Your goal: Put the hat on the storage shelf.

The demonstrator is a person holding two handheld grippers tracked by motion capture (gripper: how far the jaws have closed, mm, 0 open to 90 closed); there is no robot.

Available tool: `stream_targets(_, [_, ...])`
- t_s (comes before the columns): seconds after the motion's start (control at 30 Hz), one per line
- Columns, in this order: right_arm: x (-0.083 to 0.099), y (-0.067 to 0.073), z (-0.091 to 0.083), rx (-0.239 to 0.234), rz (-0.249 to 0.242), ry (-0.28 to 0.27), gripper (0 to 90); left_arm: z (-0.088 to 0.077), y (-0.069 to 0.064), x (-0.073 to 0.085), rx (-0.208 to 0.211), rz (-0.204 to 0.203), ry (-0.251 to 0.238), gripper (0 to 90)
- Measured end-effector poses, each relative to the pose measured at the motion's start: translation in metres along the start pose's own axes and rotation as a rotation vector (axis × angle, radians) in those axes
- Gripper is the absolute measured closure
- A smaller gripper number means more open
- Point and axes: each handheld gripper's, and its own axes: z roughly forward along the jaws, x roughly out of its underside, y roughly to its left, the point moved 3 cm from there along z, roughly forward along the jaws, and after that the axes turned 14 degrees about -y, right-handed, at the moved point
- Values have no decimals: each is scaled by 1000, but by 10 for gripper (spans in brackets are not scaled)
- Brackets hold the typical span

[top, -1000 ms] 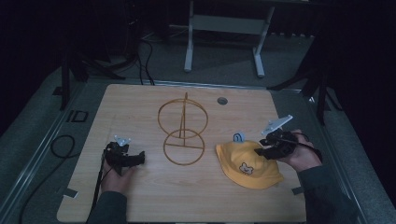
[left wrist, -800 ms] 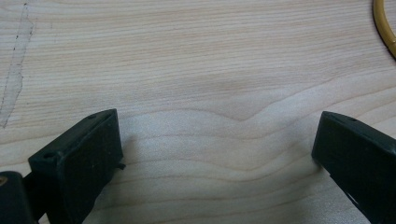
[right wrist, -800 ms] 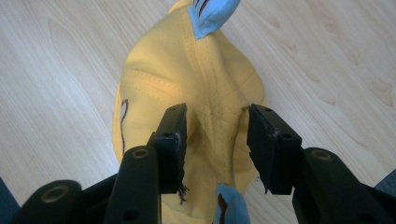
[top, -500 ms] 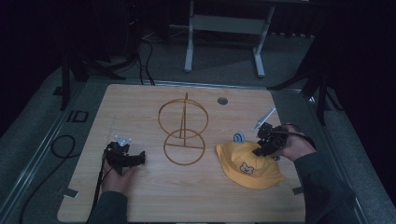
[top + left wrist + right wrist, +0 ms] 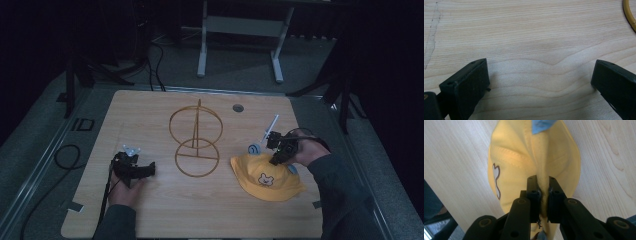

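Right gripper (image 5: 543,195) jaws just closed, pinching fold of yellow bucket hat (image 5: 265,177). Hat lies on wooden table (image 5: 150,115), right of gold wire stand (image 5: 196,137). Left gripper (image 5: 541,82) rests on table, jaws spread, nothing between.

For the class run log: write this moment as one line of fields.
right claw: just closed, pinching a fold of yellow hat | left claw: open, nothing between, over table | wire stand: upright, untouched

The yellow hat (image 5: 529,157) is cut off at the right gripper view's top edge, its brim fold hidden between the jaws.
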Motion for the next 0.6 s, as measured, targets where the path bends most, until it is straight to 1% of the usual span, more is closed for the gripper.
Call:
stream_targets(0.1, [-2,3,-3,3,-24,12,836,0,0,0,0,0,0,15])
stream_targets(0.17, [-3,3,-5,8,-29,10,837,0,0,0,0,0,1,15])
stream_targets(0.47, [-8,-1,-23,34,-40,-19,839,0,0,0,0,1,2,16])
stream_targets(0.6, [-11,-2,-31,49,-54,-37,839,0,0,0,1,1,2,15])
